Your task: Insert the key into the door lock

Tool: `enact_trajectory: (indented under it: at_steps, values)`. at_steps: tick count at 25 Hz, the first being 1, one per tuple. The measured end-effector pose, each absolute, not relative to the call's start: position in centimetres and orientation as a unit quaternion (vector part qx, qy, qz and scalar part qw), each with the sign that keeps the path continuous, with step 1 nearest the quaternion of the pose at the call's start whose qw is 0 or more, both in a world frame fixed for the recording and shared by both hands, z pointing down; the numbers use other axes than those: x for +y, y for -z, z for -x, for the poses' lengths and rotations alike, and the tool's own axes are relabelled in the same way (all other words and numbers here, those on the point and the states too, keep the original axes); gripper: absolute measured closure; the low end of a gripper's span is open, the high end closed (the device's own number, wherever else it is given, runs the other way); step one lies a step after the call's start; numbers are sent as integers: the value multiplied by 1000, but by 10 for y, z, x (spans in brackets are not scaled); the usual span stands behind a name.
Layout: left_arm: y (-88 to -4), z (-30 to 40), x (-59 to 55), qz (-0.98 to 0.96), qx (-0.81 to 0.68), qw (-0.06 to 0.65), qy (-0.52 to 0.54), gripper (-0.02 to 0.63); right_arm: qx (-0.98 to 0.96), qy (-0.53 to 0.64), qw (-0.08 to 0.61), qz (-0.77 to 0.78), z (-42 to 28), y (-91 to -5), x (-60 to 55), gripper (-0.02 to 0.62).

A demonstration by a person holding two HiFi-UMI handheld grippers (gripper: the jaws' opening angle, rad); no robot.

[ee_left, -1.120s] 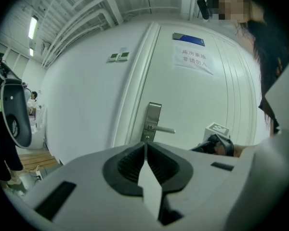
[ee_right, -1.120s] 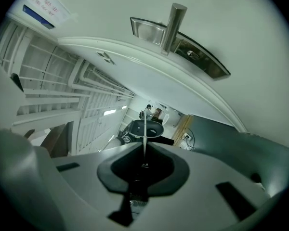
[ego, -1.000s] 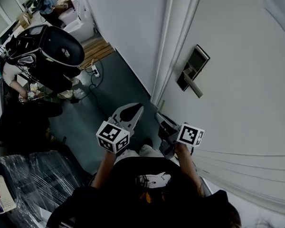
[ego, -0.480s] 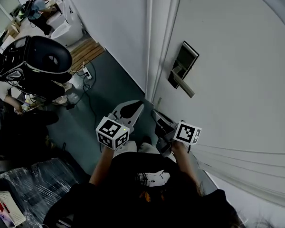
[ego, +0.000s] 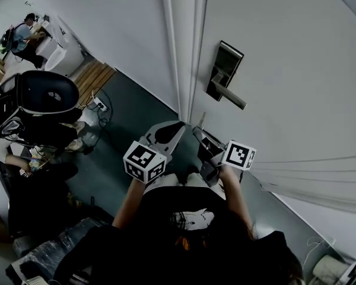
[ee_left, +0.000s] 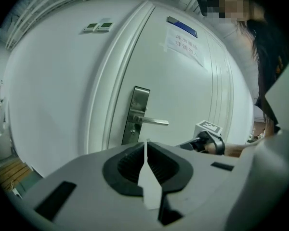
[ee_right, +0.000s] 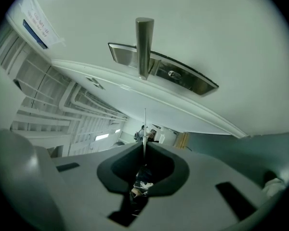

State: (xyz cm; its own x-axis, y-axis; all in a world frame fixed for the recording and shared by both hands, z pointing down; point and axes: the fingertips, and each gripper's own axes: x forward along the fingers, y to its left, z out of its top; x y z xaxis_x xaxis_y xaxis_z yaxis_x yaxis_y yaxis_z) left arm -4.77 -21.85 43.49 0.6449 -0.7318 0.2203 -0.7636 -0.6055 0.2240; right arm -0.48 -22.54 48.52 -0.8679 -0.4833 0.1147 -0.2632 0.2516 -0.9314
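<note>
The right gripper (ego: 200, 134) has its jaws pressed together on the key (ee_right: 144, 124), a thin blade seen edge-on that stands up past the jaw tips. It points at the door (ego: 285, 70) from below the lock plate (ee_right: 164, 66) and is well apart from it. The lever handle (ee_right: 144, 47) juts straight toward this gripper's camera. The left gripper (ego: 179, 126) hangs just beside the right one, jaws together with nothing in them that I can make out. Its own view looks across at the lock plate and the lever.

Against the frame a second ago, both grippers sit a little higher in the head view and closer to the foot of the door frame (ego: 184, 52). The lock plate has slid up and left in that view. The black chair (ego: 44, 97) and the seated person (ego: 24, 34) have drifted toward the left edge.

The door is white, with a paper notice (ee_left: 183, 44) high up and raised mouldings low down. A white wall (ego: 107, 22) carrying two small switches (ee_left: 98, 27) runs left of the frame. The floor (ego: 127, 111) is dark teal, with a power strip (ego: 98, 104) and cables near wooden boards (ego: 92, 76).

Open floor lies between the chair and the door frame. The door face between the key and the lock plate is bare.
</note>
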Motion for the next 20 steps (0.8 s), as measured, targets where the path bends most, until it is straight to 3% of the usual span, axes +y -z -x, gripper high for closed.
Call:
enact_trajectory:
  at_steps: [20]
  values:
    - [-438,44,-216,-945,-302,111,-50,583,741,581,217,255,8,-497,-272,577]
